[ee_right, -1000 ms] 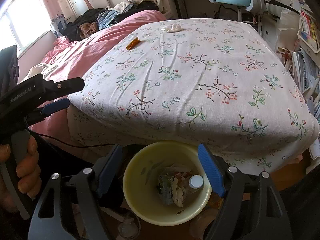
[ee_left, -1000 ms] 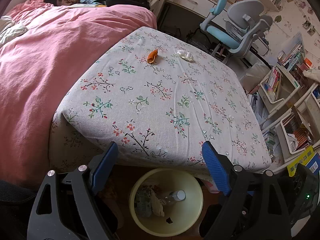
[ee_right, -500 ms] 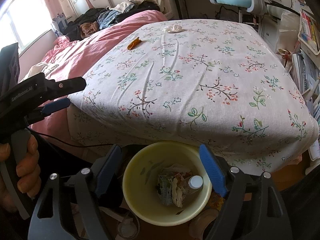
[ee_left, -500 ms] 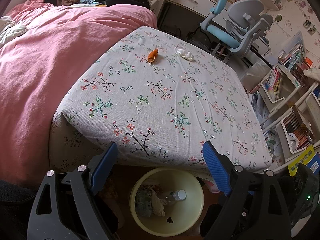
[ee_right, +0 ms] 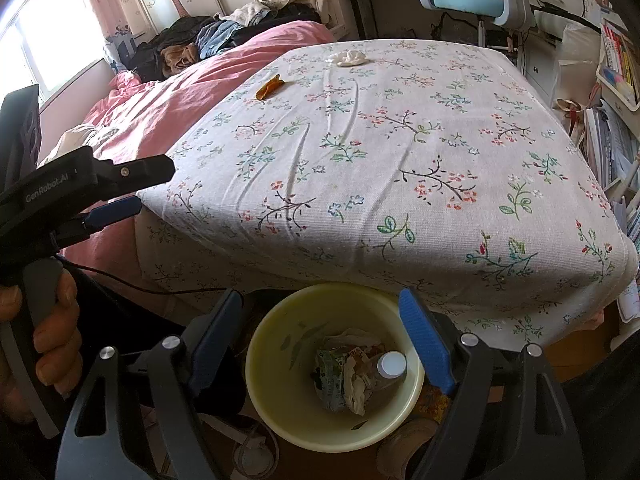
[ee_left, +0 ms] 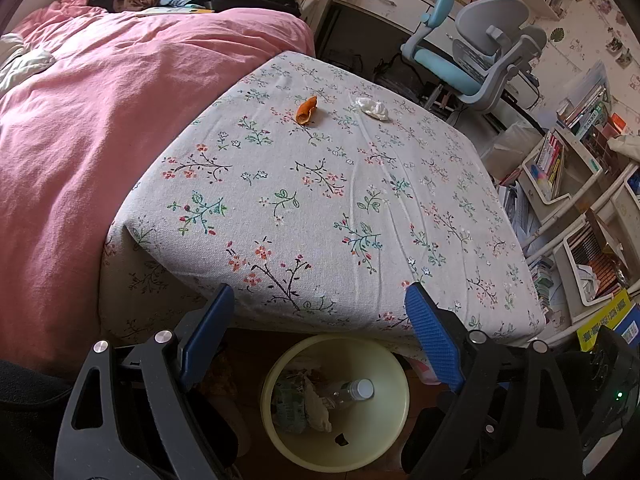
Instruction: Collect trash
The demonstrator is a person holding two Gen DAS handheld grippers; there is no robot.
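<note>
Both claws hang wide open with nothing in them. Right under the left claw [ee_left: 320, 328] sits a yellow bin [ee_left: 396, 436], tucked at the near edge of the flowery table [ee_left: 320, 184]. The right claw [ee_right: 320, 320] hangs over the same bin [ee_right: 272, 360] too. Inside the bin lie a clear bottle [ee_right: 390, 366] with a white cap and some crumpled wrappers [ee_right: 344, 376]. Far ahead of the claws, near the table's back edge, 2 bits of trash wait: an orange peel [ee_left: 306, 109] and, just right of it, a white tissue [ee_left: 373, 108]. Left of the table is a pink blanket [ee_left: 80, 128]. A blue chair [ee_left: 476, 60] stands beyond.
</note>
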